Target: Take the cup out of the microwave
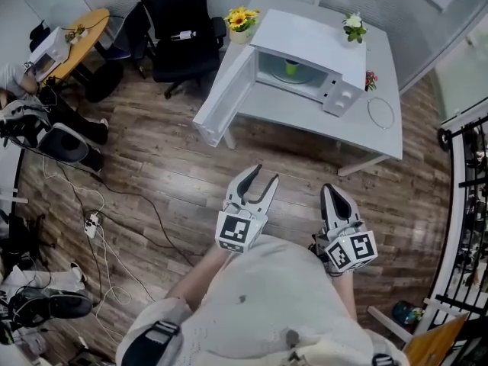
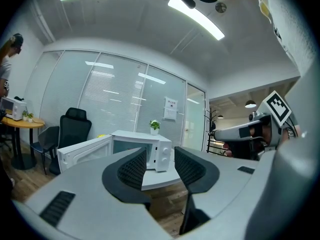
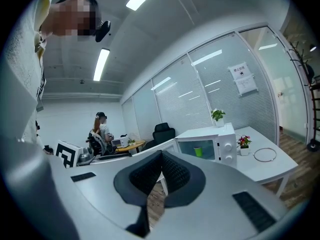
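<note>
White microwave and white table; green cup; floor in brown wood planks with streaked grain. Black office chair, yellow flowers, a white-flowered green plant, small pink-red flowers, a yellow round table and the person's cream shirt. The 2 pale grey grippers, left gripper and right gripper, have black pads with a fine grid texture, and their cubes bear black-and-white square markers.

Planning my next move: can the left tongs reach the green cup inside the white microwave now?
Probably not yet: the left tongs hang over wooden floor, short of the white table. The open microwave door leaves the green cup unobstructed.
</note>
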### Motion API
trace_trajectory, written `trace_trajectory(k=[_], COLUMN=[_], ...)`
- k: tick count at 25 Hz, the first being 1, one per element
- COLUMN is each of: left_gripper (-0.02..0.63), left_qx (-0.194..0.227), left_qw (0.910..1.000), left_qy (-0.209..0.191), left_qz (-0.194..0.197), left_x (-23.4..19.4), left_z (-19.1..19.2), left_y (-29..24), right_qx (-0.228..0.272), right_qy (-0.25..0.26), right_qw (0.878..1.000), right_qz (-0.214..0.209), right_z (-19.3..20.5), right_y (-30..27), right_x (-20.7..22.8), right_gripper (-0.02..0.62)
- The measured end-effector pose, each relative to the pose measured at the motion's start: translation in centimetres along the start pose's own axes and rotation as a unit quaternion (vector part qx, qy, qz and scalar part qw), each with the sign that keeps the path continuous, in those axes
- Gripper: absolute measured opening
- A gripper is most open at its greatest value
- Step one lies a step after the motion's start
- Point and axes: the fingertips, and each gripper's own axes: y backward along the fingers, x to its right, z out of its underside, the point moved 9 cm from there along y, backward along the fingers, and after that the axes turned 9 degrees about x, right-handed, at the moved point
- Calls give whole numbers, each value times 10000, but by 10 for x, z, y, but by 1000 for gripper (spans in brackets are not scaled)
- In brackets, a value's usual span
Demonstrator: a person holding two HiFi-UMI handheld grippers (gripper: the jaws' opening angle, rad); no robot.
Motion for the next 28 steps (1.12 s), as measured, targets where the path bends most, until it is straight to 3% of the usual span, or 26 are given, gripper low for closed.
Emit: trace_trajectory(k=[6, 17, 28], left_gripper=[184, 184, 192], left_qx=[-50, -200, -218], left_qw=[9999, 9997, 9984], left_qy=[39, 144, 99], left_qz=[91, -2, -521], left_x=[-34, -59, -77], left_z=[4, 16, 17], left_y=[-14, -23, -70], right_qx=[-33, -247, -296], right_qy=[36, 72, 28], right_qw=[10000, 9996, 9988], right_qz=[52, 65, -389], right_z=[7, 10, 4], right_y=[-33, -62, -123], right_x=[-8, -3, 44], right_gripper=[8, 8, 9])
